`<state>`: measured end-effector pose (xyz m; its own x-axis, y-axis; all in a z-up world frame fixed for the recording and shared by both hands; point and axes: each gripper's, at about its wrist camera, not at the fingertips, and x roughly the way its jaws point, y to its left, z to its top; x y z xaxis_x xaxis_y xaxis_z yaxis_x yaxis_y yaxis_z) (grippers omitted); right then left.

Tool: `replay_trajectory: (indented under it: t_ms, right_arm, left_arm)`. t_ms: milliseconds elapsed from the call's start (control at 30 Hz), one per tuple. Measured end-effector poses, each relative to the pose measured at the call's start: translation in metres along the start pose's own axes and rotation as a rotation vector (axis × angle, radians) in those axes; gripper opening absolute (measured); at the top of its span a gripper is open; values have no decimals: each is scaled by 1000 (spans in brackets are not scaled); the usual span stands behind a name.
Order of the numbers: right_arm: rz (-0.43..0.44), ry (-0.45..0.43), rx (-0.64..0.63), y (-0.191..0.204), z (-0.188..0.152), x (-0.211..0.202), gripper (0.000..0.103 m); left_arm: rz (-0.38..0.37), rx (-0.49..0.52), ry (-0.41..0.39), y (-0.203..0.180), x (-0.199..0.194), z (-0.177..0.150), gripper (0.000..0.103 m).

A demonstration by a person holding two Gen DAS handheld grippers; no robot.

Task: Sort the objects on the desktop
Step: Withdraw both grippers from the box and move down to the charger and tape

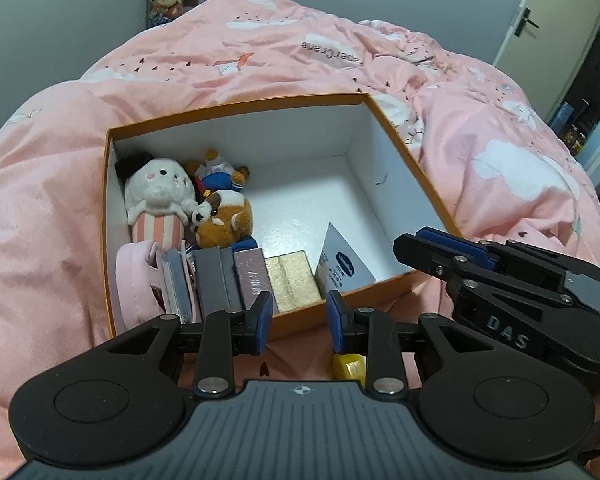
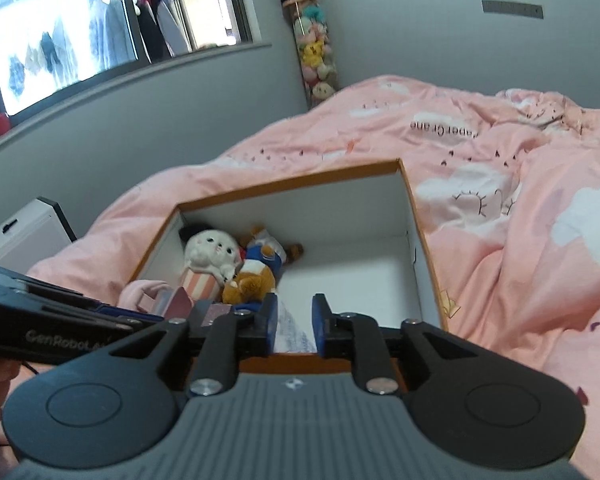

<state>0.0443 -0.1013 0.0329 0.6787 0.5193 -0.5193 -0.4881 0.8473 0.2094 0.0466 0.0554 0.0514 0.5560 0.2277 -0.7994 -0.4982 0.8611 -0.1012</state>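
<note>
The pink bed (image 1: 260, 52) carries an orange box (image 1: 236, 108), plush toys (image 1: 188, 200) grouped at its far left, flat cases (image 1: 236, 276) filed upright along the near wall (saving floor space). Both grippers, left gripper (image 1: 299, 322) and right gripper (image 2: 294, 325), hover with fingers apart and empty; a yellow item (image 1: 350, 364) waits outside.

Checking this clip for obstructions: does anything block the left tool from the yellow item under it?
Nothing visible does. The left tool is open just above the yellow item, which lies on the pink quilt outside the orange box, partly hidden by the tool itself.
</note>
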Motion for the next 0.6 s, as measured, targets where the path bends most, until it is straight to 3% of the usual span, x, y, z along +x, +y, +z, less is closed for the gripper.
replay_trajectory:
  t_ms: [233,400,600]
  right_arm:
    - [70,-15,-6,-1,-3,-25,21]
    - [122,66,-22,-1,-14,-26,25]
    - [106,175,3,-15,-29,-17,25]
  left_arm:
    - [-46,64,12,-12,-7,-8,33]
    - [-59,85,49,-14,-3,-15,33]
    - [-77,133,121,-13,5,-29,33]
